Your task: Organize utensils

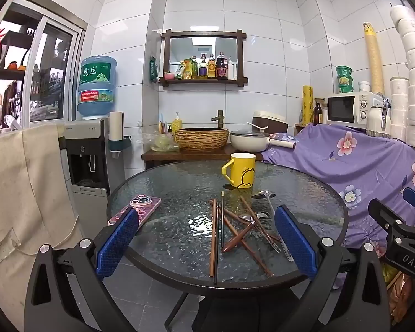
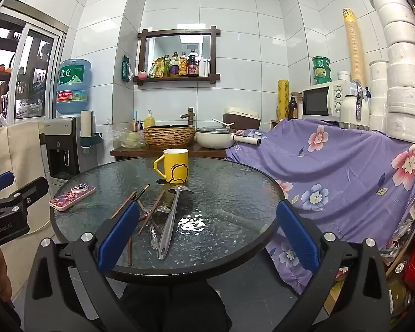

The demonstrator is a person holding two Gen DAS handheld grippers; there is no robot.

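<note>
A yellow mug (image 1: 240, 170) (image 2: 174, 165) stands upright at the far side of the round glass table (image 1: 163, 182) (image 2: 229, 182). In front of it lies a loose heap of wooden chopsticks (image 1: 214, 238) (image 2: 149, 213), metal spoons (image 1: 256, 216) (image 2: 153, 236) and a metal ladle (image 1: 271, 210) (image 2: 170, 221). My left gripper (image 1: 206, 238) hovers open at the near edge, with the heap between its blue pads but untouched. My right gripper (image 2: 207, 235) is open too, over the near right part of the glass, with the heap by its left pad.
A pink phone (image 1: 137, 209) (image 2: 72, 195) lies at the table's left. A purple flowered cloth (image 1: 359, 166) (image 2: 345, 166) covers furniture on the right. Behind the table stand a woven basin (image 1: 201, 137), a white pot (image 1: 249, 140) and a water dispenser (image 1: 88, 149). A beige cloth (image 1: 22, 182) hangs on the left.
</note>
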